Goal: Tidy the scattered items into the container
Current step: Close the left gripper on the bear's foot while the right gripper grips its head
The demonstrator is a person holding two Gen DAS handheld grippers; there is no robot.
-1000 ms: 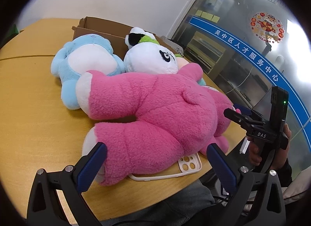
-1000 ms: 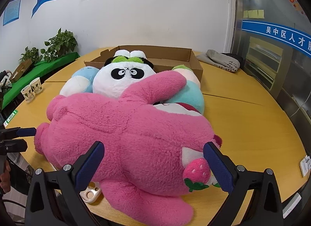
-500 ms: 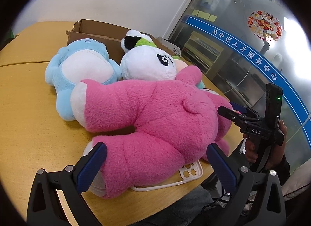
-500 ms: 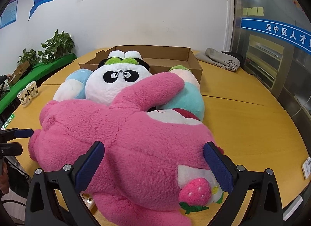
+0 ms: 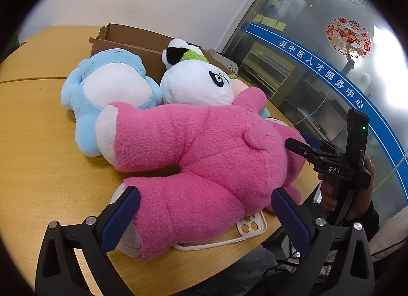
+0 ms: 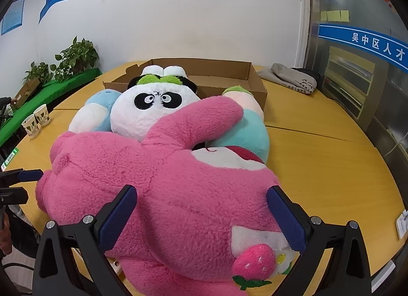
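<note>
Right wrist view: pink plush bear [image 6: 163, 194] sprawled on table [image 6: 331, 168], before cardboard box [image 6: 255, 84]. Right gripper [image 6: 201, 206] spread wide over torso; left gripper [image 5: 204, 209] likewise spread, empty. Likely soft, light, compressible; best pinched at a limb.

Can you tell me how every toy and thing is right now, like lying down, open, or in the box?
pink plush: lying on the table, between both open grippers
panda plush: outside the box, against its front
blue plush: lying belly up on the table
cardboard box: open, what shows of its inside is bare
phone case: flat, partly under the pink plush
left gripper: open
right gripper: open
paper cups: upright
</note>
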